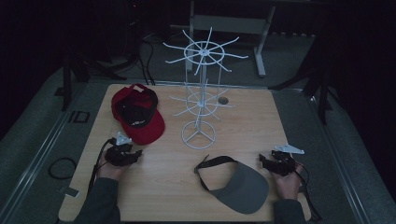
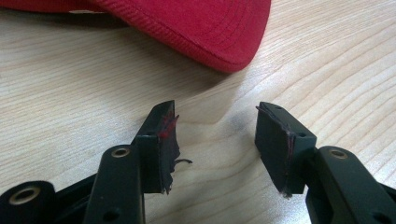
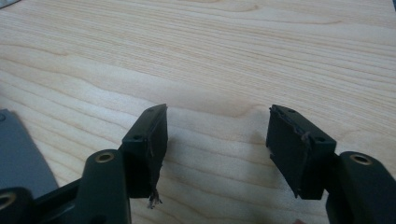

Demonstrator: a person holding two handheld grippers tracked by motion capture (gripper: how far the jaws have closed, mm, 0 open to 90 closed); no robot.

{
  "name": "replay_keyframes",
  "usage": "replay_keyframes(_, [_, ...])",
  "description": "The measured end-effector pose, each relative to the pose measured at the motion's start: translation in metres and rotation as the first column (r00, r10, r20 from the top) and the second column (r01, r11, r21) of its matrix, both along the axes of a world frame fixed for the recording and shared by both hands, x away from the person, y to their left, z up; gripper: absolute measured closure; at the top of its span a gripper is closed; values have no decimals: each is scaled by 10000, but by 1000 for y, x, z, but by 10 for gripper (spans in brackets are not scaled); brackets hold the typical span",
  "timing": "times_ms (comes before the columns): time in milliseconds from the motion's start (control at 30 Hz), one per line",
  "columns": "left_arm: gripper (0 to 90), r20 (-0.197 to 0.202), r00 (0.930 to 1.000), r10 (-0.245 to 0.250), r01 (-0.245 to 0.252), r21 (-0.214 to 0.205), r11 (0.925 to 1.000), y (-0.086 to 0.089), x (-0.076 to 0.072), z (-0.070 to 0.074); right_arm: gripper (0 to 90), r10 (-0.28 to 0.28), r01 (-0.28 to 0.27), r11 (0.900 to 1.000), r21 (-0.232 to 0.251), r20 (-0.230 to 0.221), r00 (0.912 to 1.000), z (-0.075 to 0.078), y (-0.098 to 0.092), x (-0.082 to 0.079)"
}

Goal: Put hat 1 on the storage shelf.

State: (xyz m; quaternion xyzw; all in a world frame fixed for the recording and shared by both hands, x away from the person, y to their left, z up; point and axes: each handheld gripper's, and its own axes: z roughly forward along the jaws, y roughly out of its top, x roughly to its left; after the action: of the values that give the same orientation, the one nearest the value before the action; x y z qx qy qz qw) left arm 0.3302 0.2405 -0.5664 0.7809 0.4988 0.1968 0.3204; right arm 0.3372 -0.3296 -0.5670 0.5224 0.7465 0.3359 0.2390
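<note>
Red cap [image 2: 187,23] just beyond left tongs [image 2: 215,135] (untouched)

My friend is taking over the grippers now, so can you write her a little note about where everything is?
Left gripper: open, empty, low over the wooden table, just short of the red corduroy cap's brim.
Right gripper: open, empty, over bare table beside the grey visor with the black strap.
The red corduroy cap lies on the table left of the white wire rack; the visor lies in front of the rack.
Done: nothing on the rack's arms.
Left: probably pick up both hats and hang them on the rack.
</note>
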Motion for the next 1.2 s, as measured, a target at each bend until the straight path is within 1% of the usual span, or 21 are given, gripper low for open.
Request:
replay_keyframes(233, [490,-54,10000,-17,17,6,10000,0,0,0,352,101,-101,9999,0,-21,9999,0,1,0])
replay_keyframes(300, [493,-72,10000,-9,8,-48,10000,1,0,1,349,122,-122,9999,0,-26,9999,0,1,0])
replay_keyframes(367, [527,-429,9990,82,-107,-595,9982,7,2,3,341,161,-161,9999,-9,-33,9999,0,1,0])
replay_keyframes(400, [532,-539,9985,88,-126,-707,9974,9,2,3,339,171,-171,9999,-11,-34,9998,0,1,0])
replay_keyframes(433, [534,-595,9982,120,-169,-823,9965,10,2,5,338,179,-179,9998,-12,-33,9998,0,1,0])
replay_keyframes(500, [534,-602,9981,86,-139,-875,9961,11,2,6,335,193,-193,9998,-16,-36,9998,0,1,0])
replay_keyframes(567, [532,-583,9982,129,-194,-1117,9936,14,0,13,333,211,-211,9998,-18,-47,9998,0,1,0])
replay_keyframes(600, [523,-598,9981,140,-213,-1245,9920,15,0,15,332,216,-216,9998,-22,-50,9998,0,1,0])
replay_keyframes(633, [510,-622,9979,150,-248,-1589,9870,17,1,19,332,215,-215,9998,-17,-50,9998,0,1,-1])
replay_keyframes(733, [476,-674,9976,127,-263,-2044,9785,21,4,26,331,223,-223,9997,-24,-49,9997,0,1,-1])
replay_keyframes(833, [466,-741,9971,169,-337,-2312,9723,24,10,31,330,234,-234,9997,-31,-42,9997,0,1,-1])
replay_keyframes(900, [461,-798,9966,193,-378,-2365,9709,24,11,31,330,234,-234,9997,-32,-41,9997,0,1,-1])
replay_keyframes(933, [461,-862,9961,208,-429,-2637,9637,25,16,31,330,233,-233,9997,-31,-42,9997,0,1,-1])
replay_keyframes(1000, [459,-873,9959,228,-451,-2622,9640,23,20,32,330,235,-235,9997,-32,-42,9997,0,1,-1])
replay_keyframes(1133, [461,-1063,9937,366,-620,-2469,9671,20,31,31,325,242,-243,9997,-27,-45,9997,0,1,-1])
replay_keyframes(1200, [474,-1121,9929,393,-661,-2464,9669,18,36,29,322,263,-263,9997,-24,-52,9996,0,1,-1])
